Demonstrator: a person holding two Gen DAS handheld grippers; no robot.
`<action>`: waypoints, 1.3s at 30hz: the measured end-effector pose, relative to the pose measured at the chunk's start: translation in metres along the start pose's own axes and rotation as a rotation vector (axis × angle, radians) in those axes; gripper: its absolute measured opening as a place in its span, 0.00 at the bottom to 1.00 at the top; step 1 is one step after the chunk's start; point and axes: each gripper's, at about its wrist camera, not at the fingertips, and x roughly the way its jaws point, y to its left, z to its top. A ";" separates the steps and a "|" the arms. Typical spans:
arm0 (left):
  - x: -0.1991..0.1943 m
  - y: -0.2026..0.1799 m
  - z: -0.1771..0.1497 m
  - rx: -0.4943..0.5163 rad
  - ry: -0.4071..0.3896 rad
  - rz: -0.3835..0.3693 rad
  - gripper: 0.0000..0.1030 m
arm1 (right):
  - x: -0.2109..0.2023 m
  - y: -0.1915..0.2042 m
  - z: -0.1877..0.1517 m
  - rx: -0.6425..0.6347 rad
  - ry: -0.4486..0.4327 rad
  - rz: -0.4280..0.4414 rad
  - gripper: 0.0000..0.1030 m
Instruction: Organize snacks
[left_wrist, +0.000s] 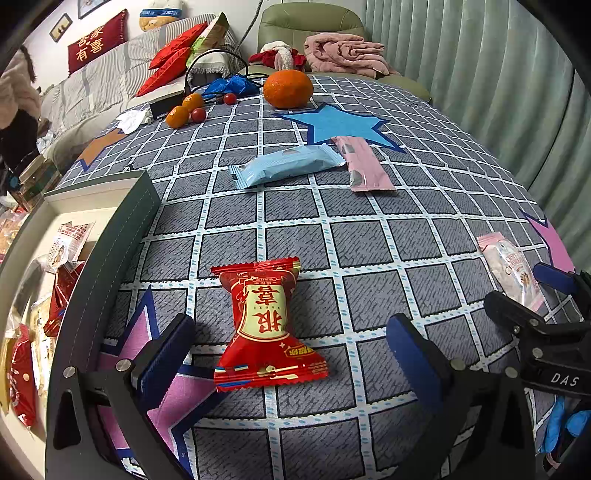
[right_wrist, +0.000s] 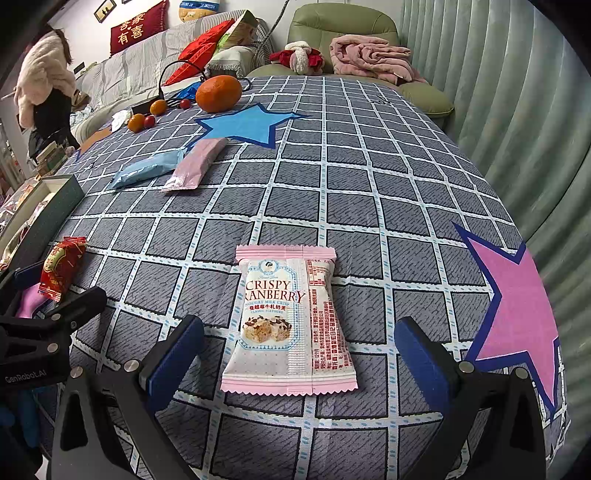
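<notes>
Left gripper (left_wrist: 291, 354) had a black plastic frame, blue rectangular finger pads (left_wrist: 168, 354) and silver round screws. Right gripper (right_wrist: 295, 360) matched it, with blue pads (right_wrist: 175, 356); white "GenRobot.AI" and "DAS" lettering showed on the bodies. Blue gloves (left_wrist: 565, 424) covered the hands.

Left tool (left_wrist: 291, 358) and right tool (right_wrist: 295, 354) gape wide.

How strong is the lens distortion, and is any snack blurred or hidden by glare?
Left wrist view: strong fisheye bending of the tablecloth grid; the red snack is sharp, with light sheen only. Right wrist view: same bending, dark corners; the cranberry packet print is readable.
</notes>
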 end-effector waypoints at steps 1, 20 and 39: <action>0.000 0.000 0.000 0.000 0.000 0.000 1.00 | 0.000 0.000 0.000 0.000 0.000 0.000 1.00; 0.000 0.000 0.000 0.000 -0.001 0.001 1.00 | 0.000 0.000 -0.001 0.001 -0.001 0.000 1.00; 0.000 0.000 0.000 -0.001 -0.002 0.001 1.00 | 0.002 0.000 0.004 -0.013 0.030 0.010 1.00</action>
